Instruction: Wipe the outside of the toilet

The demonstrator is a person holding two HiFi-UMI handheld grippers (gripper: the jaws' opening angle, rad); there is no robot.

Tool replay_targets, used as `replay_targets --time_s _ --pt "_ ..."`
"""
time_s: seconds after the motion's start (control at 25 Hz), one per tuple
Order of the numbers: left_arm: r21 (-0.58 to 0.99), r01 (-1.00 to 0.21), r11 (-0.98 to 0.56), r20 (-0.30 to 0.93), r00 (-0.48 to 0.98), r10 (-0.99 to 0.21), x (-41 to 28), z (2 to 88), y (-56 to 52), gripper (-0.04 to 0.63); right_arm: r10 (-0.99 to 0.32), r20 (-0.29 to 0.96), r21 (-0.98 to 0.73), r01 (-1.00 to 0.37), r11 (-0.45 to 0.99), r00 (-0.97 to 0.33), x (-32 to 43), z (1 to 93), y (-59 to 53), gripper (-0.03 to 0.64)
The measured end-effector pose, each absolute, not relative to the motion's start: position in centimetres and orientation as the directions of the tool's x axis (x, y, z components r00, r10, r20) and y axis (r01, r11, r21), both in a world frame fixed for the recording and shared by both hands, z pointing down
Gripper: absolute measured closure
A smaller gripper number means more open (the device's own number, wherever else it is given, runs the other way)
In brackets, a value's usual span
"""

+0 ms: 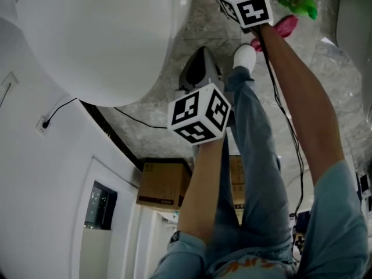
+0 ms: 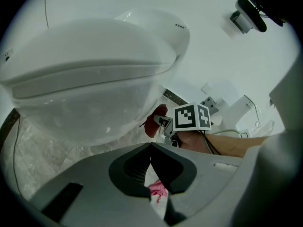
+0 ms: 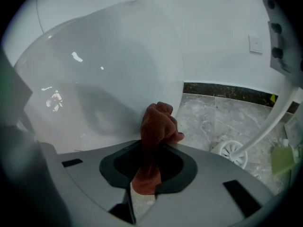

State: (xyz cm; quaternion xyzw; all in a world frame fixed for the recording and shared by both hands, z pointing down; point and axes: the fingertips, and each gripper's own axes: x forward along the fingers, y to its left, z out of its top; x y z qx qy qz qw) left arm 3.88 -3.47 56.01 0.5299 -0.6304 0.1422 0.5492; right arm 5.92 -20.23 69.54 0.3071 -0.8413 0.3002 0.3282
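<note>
Wiping is in hand: my right tongs [image 3: 150, 148] pinch the red cloth [image 3: 158, 122] near the toilet bowl [image 3: 104, 79]; left tongs [image 2: 150, 148] are pressed together. Next, I think, rub its side.

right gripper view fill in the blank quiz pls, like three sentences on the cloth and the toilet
1. The right gripper has its jaws shut on a dark ____ cloth.
2. The toilet beside the cloth is ____ in colour.
3. In the head view, the cloth shows near the ____ edge of the picture.

Missing words: red; white; top
</note>
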Motion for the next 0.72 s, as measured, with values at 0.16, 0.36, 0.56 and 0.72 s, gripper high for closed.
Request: replay_targets --time_s 0.16,0.36,0.56,0.72 --pt "0.429 -0.789 0.44 0.837 0.164 -0.523 3.7 56.0 -3.4 0.6 -0.3 0.74 -0.304 -0.697 0.649 -0.602 4.6 69.6 -20.7 0.538" --pt "0.437 -0.78 0.449 0.831 0.158 -0.533 2.8 55.6 -2.7 0.6 -0.261 0.746 -0.331 -0.681 0.653 -0.613 3.3 69.7 -19.7 0.538" --pt "0.446 -0.765 0.464 0.825 0.15 -0.545 1.8 55.4 -1.5 0.6 -0.241 0.754 -0.332 -0.672 0.662 -0.611 2.9 70.0 -17.9 0.538" --pt "0.446 -0.766 0.463 0.826 0.153 -0.543 1.3 55.5 0.4 0.6 -0.217 0.763 -0.346 -0.668 0.659 -0.609 2.7 70.9 -15.0 0.54"
